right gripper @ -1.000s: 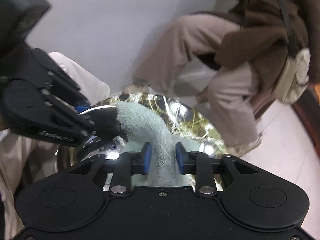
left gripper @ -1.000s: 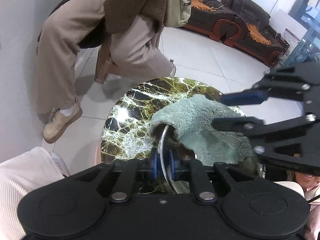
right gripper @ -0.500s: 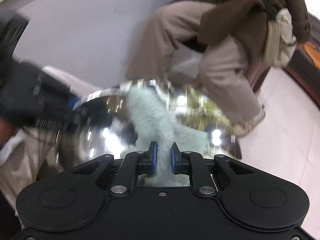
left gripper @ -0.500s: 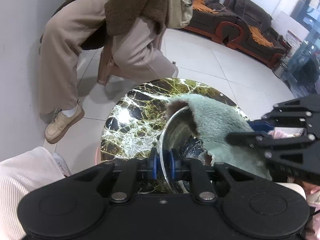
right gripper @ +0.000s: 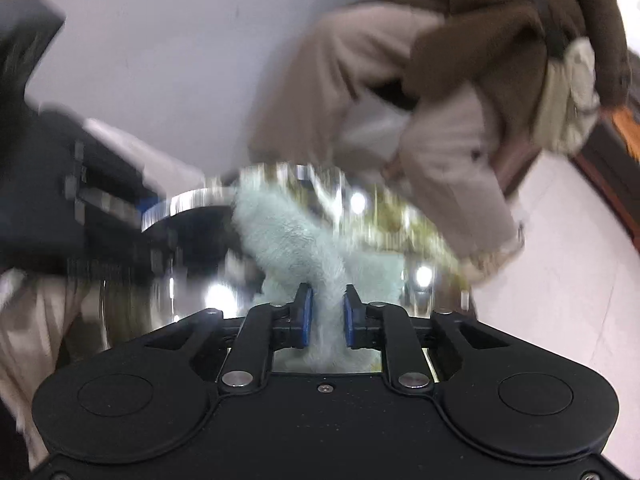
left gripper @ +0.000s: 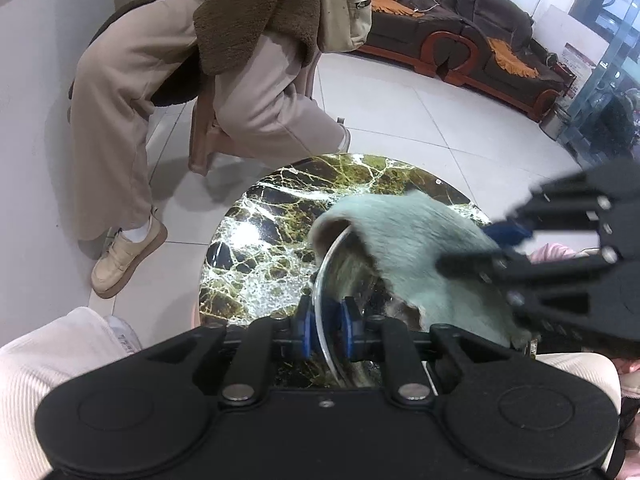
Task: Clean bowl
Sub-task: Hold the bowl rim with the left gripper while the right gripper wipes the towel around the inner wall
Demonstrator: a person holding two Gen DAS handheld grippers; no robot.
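While left gripper (left gripper: 325,326) pinched bowl (left gripper: 340,264) rim over table (left gripper: 260,248), right gripper (right gripper: 325,316) clamped cloth (right gripper: 288,236) draped inside.

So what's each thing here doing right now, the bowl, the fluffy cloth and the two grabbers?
Steel bowl: tilted on edge, rim clamped.
Green cloth: draped over the bowl's rim and into it.
Left gripper: shut on the bowl's rim.
Right gripper: shut on the cloth.
Marble table: under the bowl.
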